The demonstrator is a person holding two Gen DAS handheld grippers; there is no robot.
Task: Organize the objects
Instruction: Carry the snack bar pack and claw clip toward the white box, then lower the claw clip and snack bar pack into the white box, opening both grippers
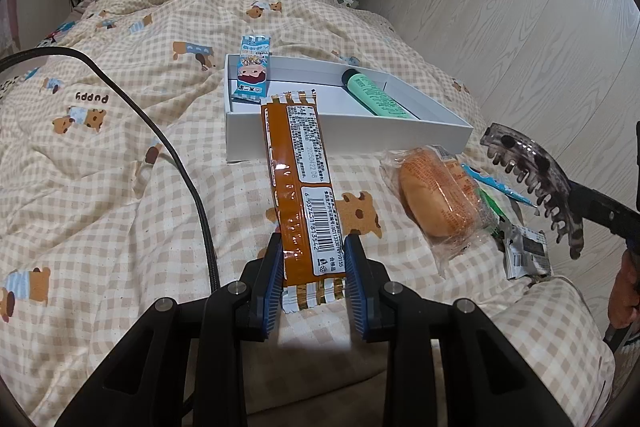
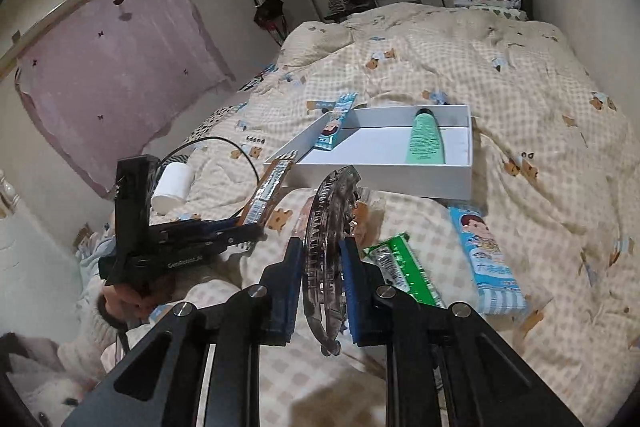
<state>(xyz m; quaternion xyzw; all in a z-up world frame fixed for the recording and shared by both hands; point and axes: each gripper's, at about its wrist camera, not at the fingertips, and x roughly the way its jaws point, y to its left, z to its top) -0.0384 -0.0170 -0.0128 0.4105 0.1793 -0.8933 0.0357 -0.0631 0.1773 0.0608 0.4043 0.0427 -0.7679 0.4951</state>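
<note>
Left hand-held gripper (image 1: 314, 277) pinches an orange snack bar (image 1: 302, 183) stamped "20250422 DB", above the bed (image 1: 120, 147) before the white box (image 1: 348, 131). Right hand-held gripper (image 2: 320, 287) pinches a translucent hair claw (image 2: 328, 239). Quilt print: "puppy". Only the right view shows "GenRobot.AI" lettering.

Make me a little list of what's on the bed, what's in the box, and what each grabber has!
place: bed with a bear-print quilt
white box: holds a green tube; a blue snack packet leans on its edge
left gripper: jaws shut on an orange snack bar
right gripper: jaws shut on a clear hair claw clip
lying loose on quilt: wrapped bun, green packet, blue packet
</note>
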